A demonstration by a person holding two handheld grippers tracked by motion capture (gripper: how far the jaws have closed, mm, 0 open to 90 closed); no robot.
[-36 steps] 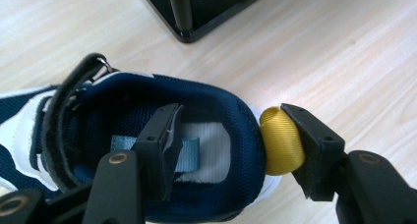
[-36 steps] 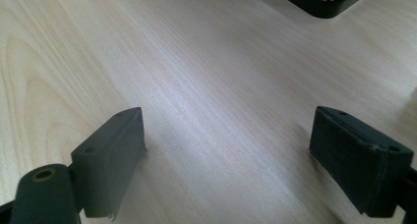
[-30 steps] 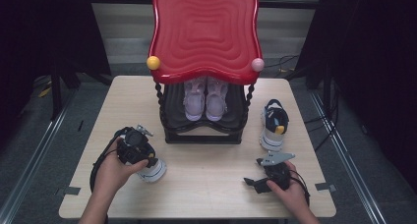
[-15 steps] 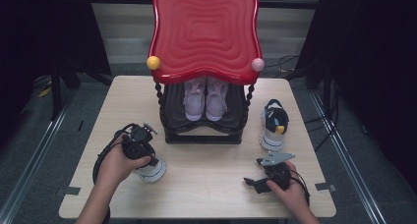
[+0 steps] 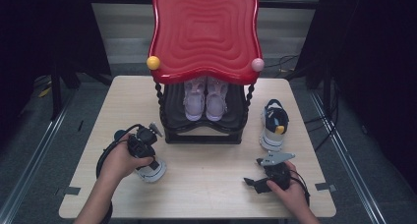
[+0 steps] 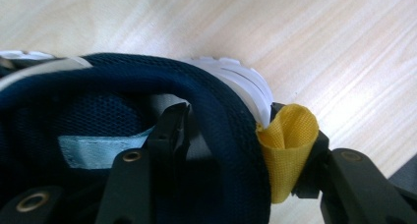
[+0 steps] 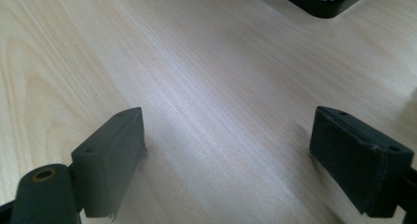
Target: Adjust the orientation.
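Lower left of the high view: the left gripper (image 5: 142, 148) sits over a navy sneaker (image 5: 151, 171) on the wooden table (image 5: 206, 184), the person's left hand (image 5: 120, 160) wrapped around the tool. In the left gripper view, the jaws are clamped across the heel of that sneaker (image 6: 123, 126). One jaw is down inside the dark mesh collar, the other outside, pressing against the yellow pull loop (image 6: 287, 145) at the back. White sole ridges show just above the loop.

Lower right of the high view, the right gripper (image 5: 263, 177) rests low over bare table, held by the right hand (image 5: 290, 192). In the right gripper view its jaws stand wide apart with nothing but wood grain between them; a black base corner (image 7: 324, 0) sits at the top right.

Centre top of the high view: a red wavy-topped stand (image 5: 204, 32) with a pair of lilac sneakers (image 5: 205, 98) on its black lower shelf. Just right of the stand, a second navy sneaker (image 5: 273, 126) lies on the table, toe toward the near edge, well apart from both grippers.
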